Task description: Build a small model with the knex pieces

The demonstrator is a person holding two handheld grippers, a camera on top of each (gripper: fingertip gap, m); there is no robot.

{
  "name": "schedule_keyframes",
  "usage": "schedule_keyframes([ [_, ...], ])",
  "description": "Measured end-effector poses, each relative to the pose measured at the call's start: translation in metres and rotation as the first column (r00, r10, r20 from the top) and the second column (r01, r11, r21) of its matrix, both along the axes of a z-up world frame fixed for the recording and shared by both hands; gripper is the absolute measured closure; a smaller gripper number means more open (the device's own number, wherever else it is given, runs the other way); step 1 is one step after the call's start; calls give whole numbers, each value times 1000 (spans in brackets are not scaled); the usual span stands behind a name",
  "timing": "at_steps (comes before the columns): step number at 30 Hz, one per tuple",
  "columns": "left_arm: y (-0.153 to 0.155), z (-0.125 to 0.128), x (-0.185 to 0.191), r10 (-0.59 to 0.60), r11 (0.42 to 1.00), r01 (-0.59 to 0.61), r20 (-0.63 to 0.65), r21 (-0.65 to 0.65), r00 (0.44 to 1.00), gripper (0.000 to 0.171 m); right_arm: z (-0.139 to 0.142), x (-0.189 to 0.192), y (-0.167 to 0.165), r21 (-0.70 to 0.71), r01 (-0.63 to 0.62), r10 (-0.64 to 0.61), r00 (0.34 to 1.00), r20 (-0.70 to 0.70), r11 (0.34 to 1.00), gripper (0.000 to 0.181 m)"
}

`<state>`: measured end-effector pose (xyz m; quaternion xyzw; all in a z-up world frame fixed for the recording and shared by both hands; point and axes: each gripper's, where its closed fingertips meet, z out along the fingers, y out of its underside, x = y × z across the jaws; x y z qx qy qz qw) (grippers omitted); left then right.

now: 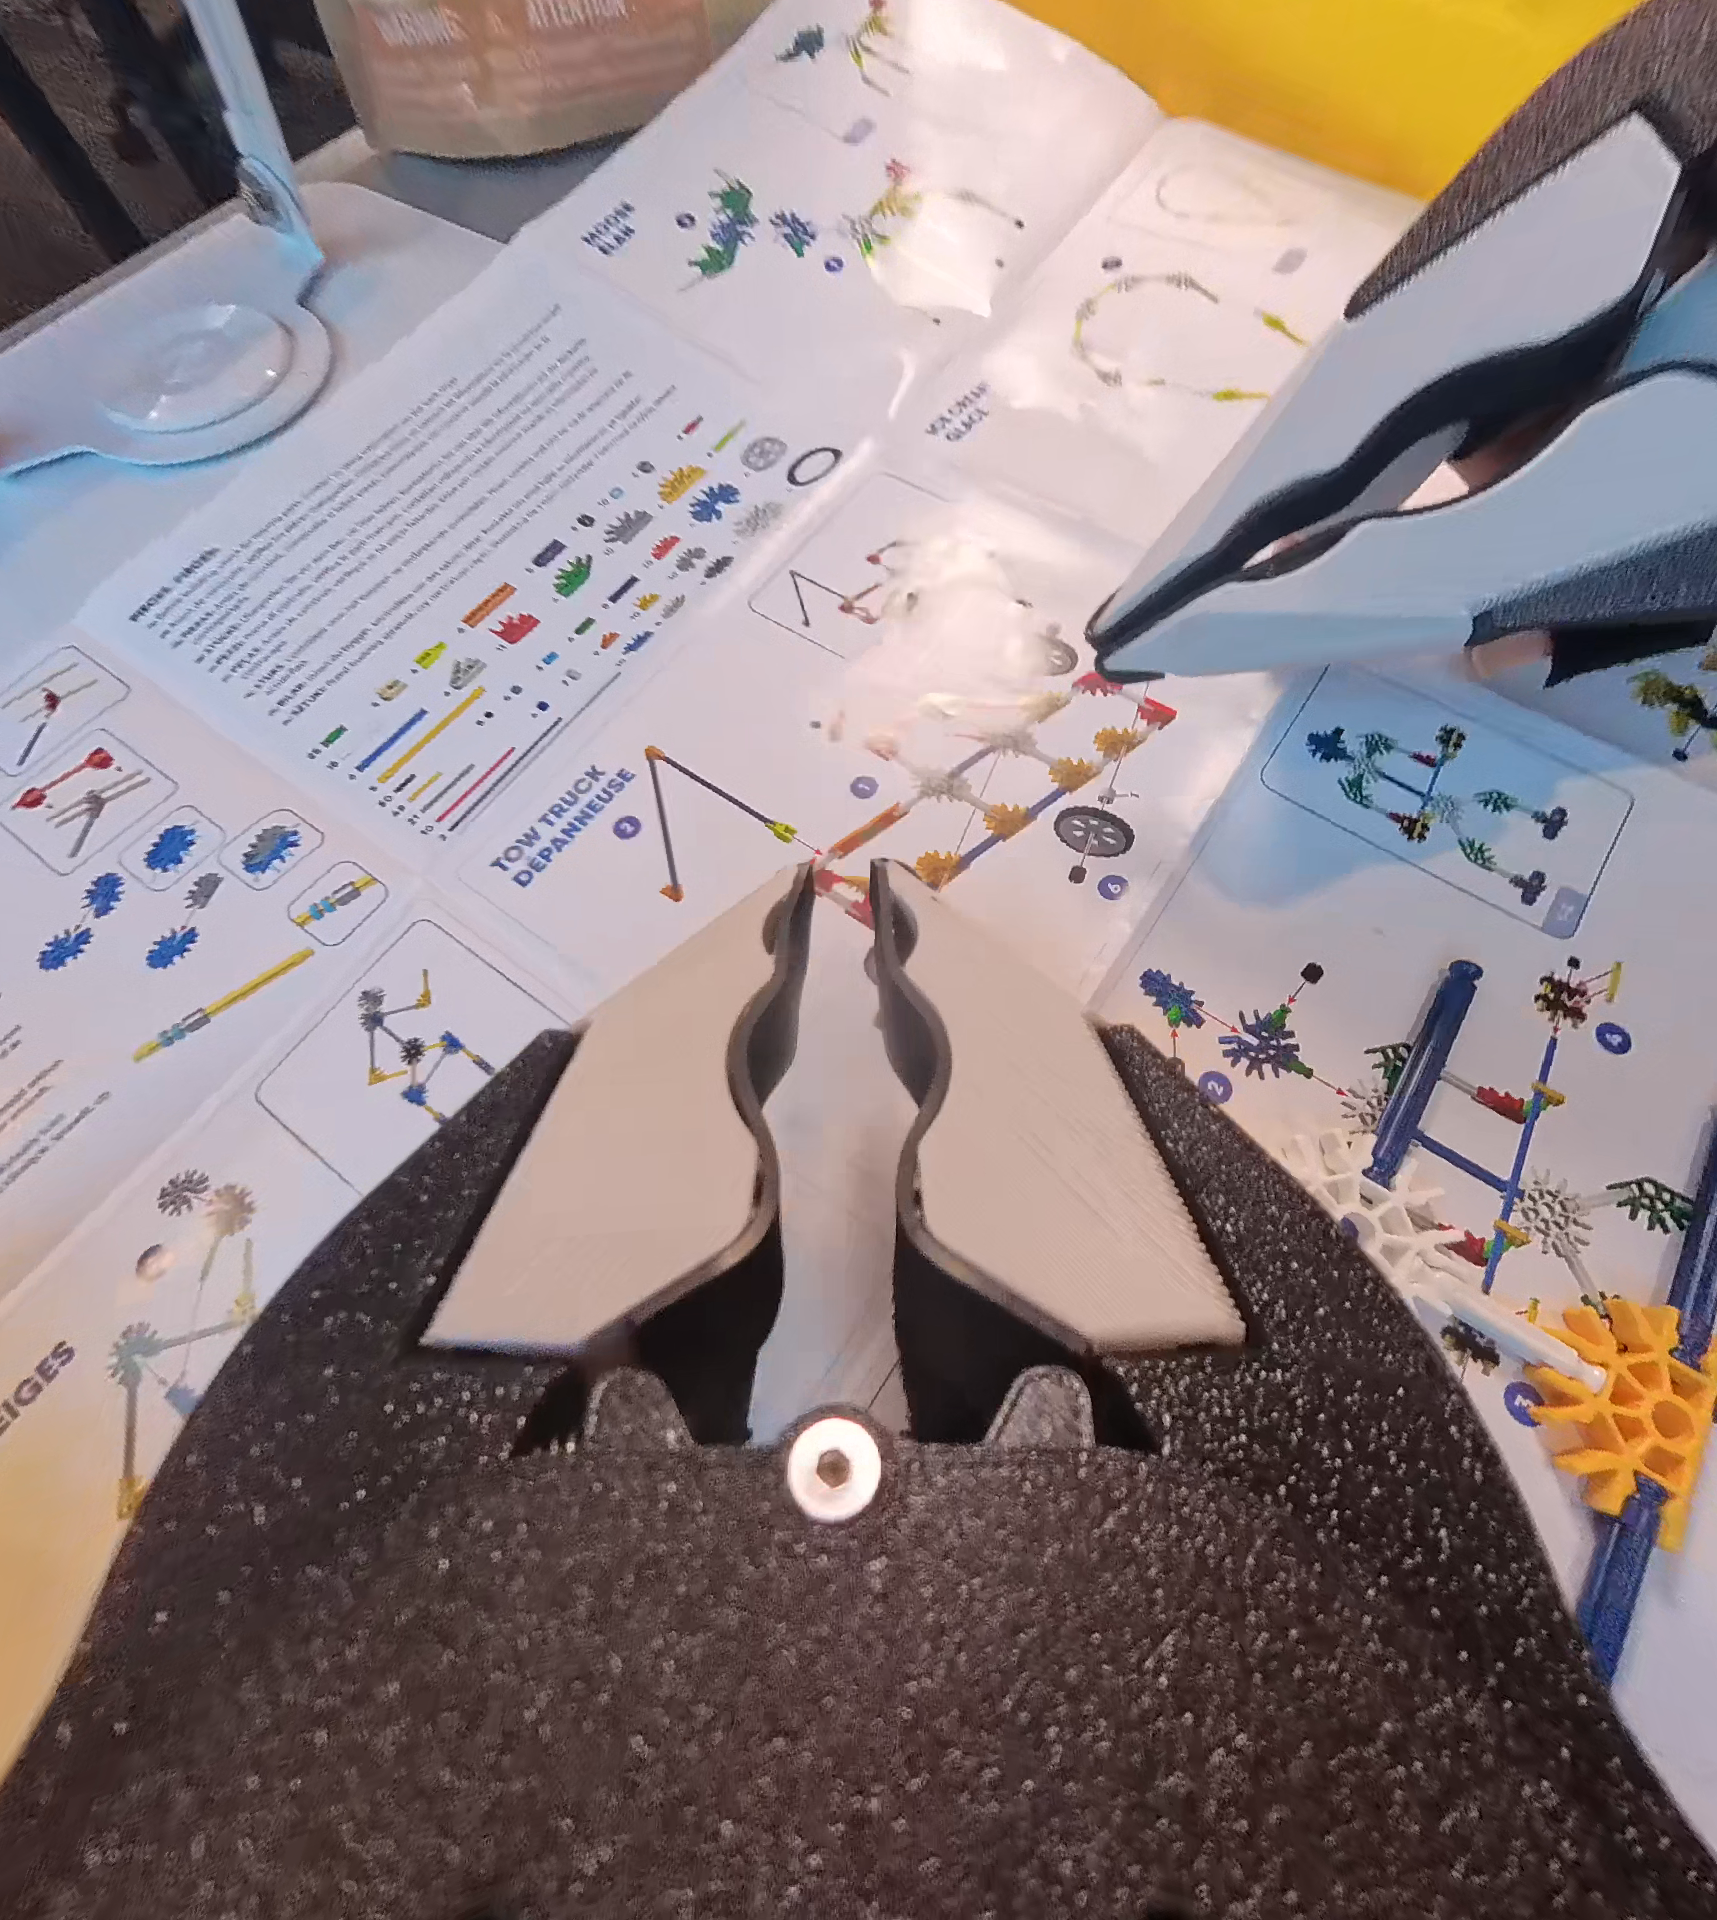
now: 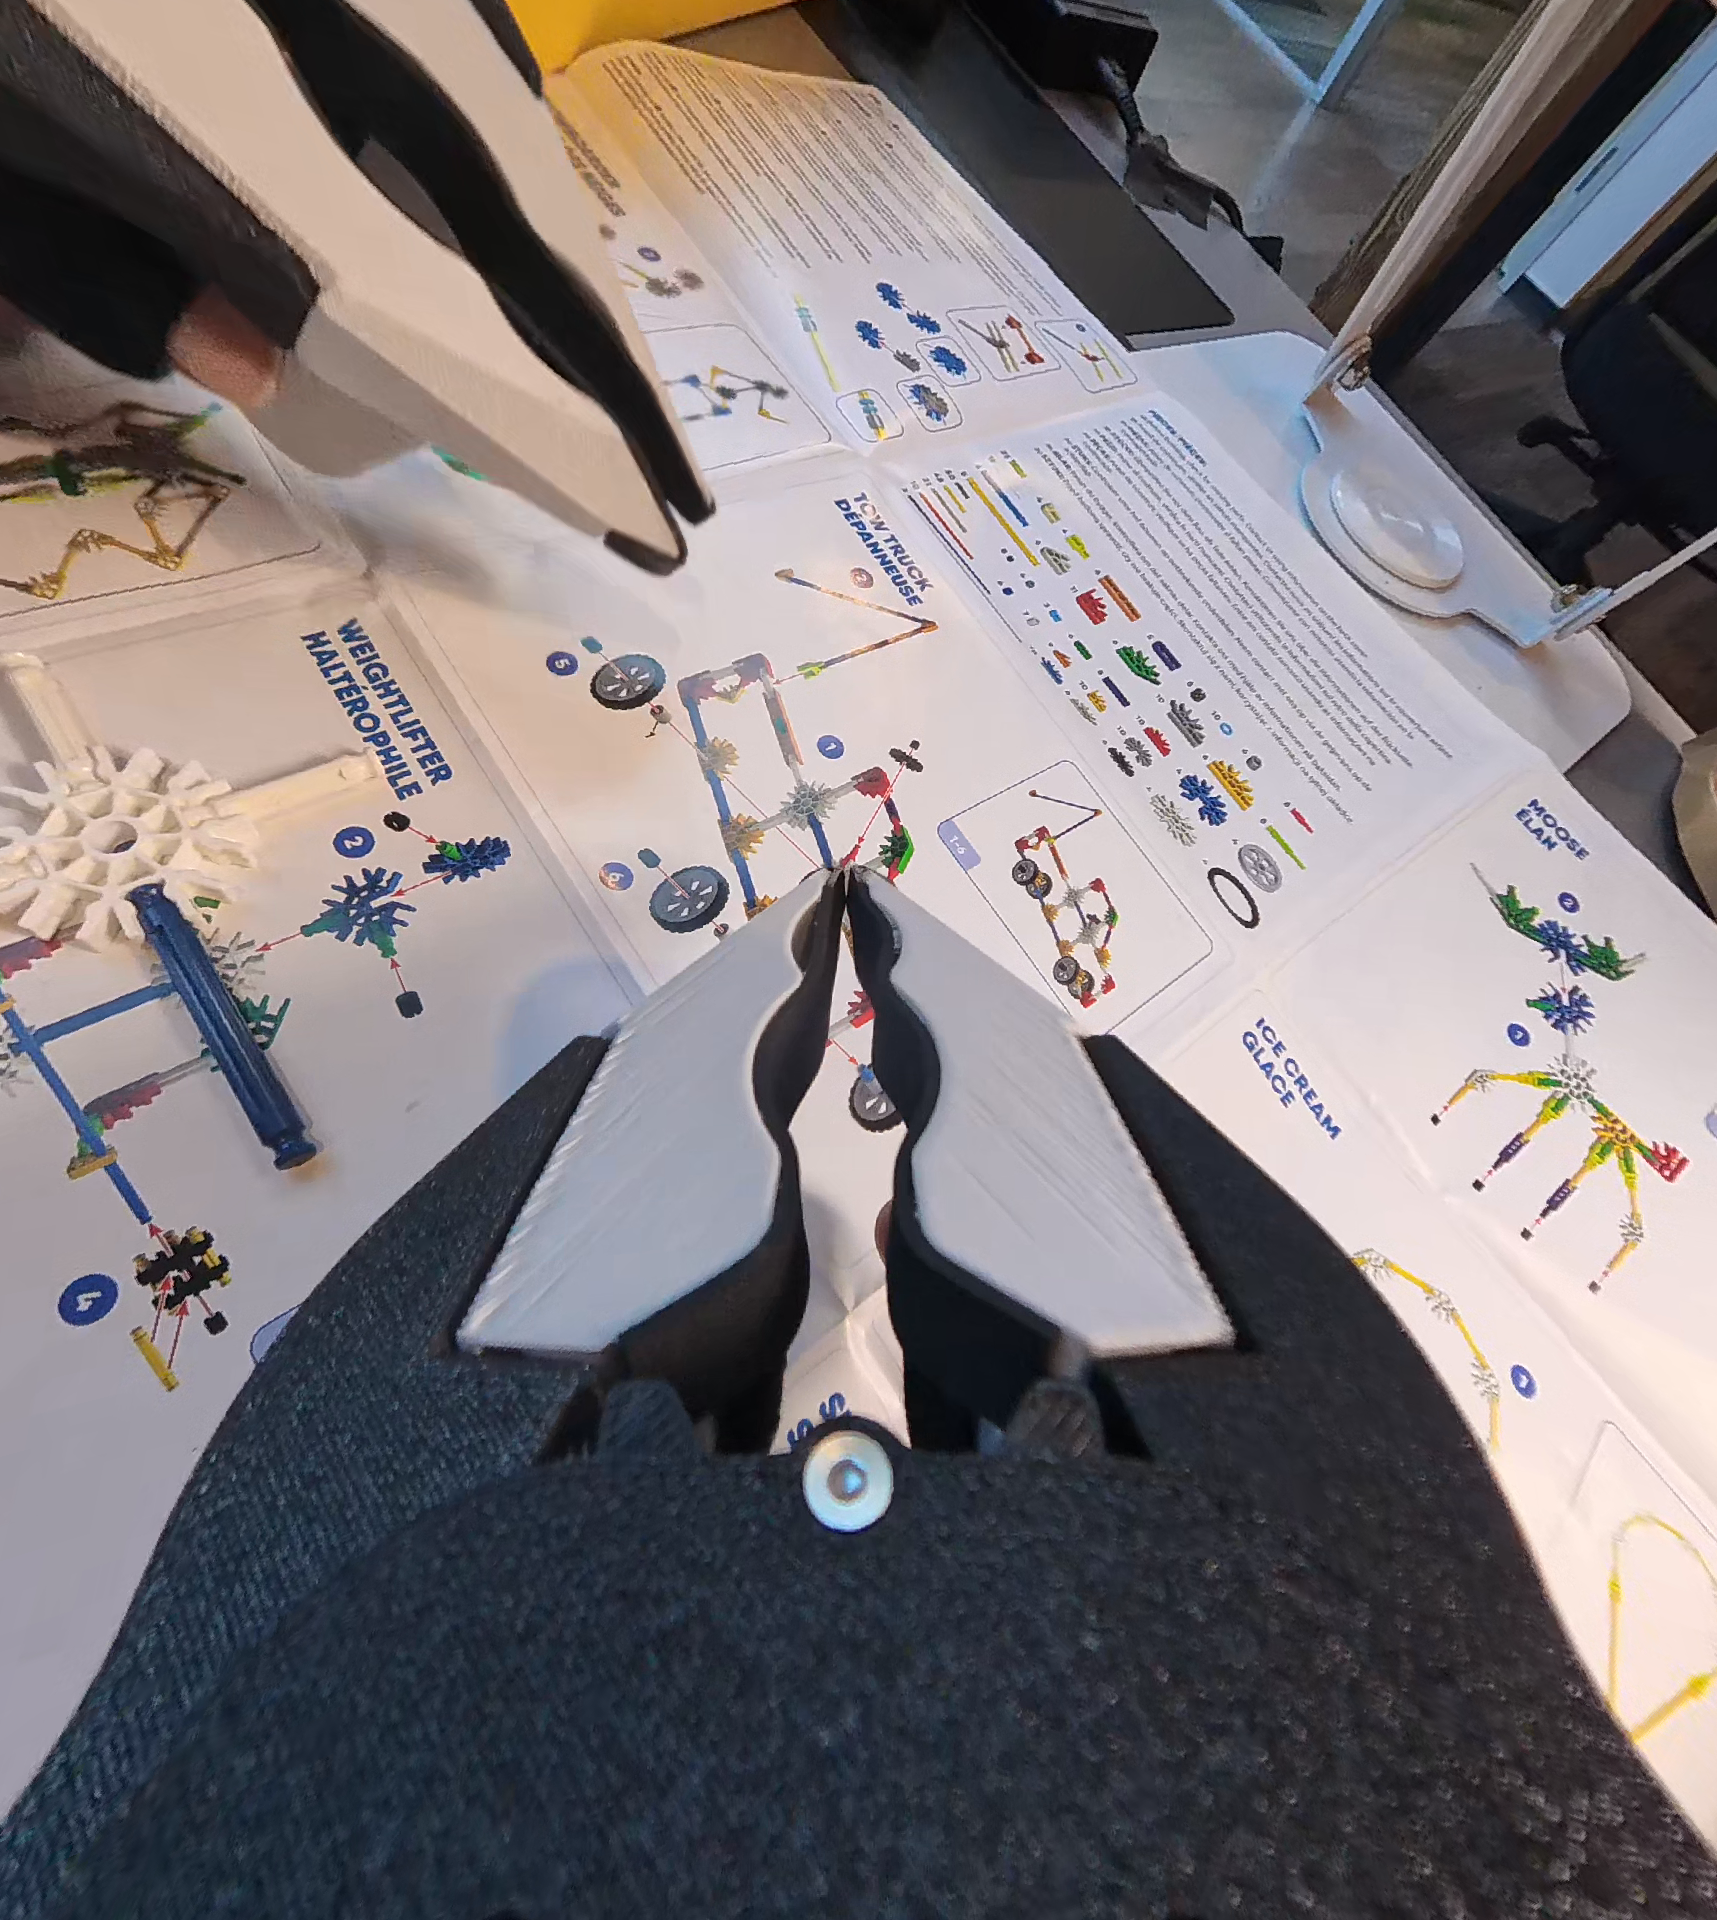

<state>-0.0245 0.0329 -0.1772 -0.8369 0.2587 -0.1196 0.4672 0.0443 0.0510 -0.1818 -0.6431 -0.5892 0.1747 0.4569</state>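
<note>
Unfolded instruction sheet [image 1: 542, 582], white connector [image 2: 111, 842], blue rod [image 2: 220, 1029], orange connector [image 1: 1633, 1403]

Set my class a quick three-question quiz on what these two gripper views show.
1. True or false: the right gripper has its jaws wide apart.
2. The snowflake connector touching the blue rod is: A white, B red, C black.
3. Short answer: what lies spread under the left gripper?

Key: 1 false, its jaws meet at the tips. 2 A. 3 The printed instruction sheet.
</note>
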Motion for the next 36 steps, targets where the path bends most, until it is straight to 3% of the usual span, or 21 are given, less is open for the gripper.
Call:
schedule_keyframes([
  [5,-5,17,-16,12,999,-13,15,38,1000,155,-9,0,-7,-4,-35,35,997,66,999,181],
  [11,-19,-4,-3,-80,995,77,-67,-56,995,163,-15,-1,-15,19,-59,56,989,138,998,181],
  [23,0,-34,23,-126,986,99,-201,-137,971,171,-27,-1,-15,10,-58,54,974,221,998,181],
  [36,2,-31,20,-106,991,89,-172,-104,979,171,-19,-2,-10,38,-37,30,985,173,999,181],
])
